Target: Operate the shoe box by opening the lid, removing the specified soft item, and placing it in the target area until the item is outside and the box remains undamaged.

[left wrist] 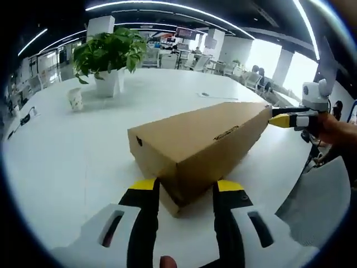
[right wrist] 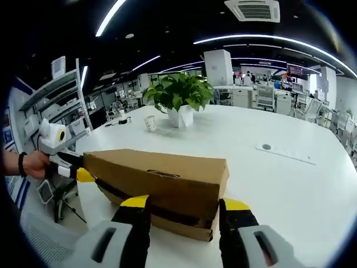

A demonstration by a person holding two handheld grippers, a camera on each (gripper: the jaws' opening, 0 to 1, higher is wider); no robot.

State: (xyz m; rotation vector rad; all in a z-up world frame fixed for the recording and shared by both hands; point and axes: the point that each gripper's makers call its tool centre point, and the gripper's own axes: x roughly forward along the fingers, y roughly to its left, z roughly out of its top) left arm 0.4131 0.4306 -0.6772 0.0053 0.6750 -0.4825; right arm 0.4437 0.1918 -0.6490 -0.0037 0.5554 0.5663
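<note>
A long brown cardboard shoe box lies on the white table, lid on. My left gripper is open, its yellow-tipped jaws straddling the box's near corner. At the box's far end my right gripper touches the lid edge, held by a person's hand. From the right gripper view, the box shows a dark gap between lid and base at its near end. My right gripper stands open around that end. My left gripper touches the opposite end.
A potted plant and a paper cup stand further back on the table. A flat white strip lies to the right. Shelves and a chair stand past the table edge.
</note>
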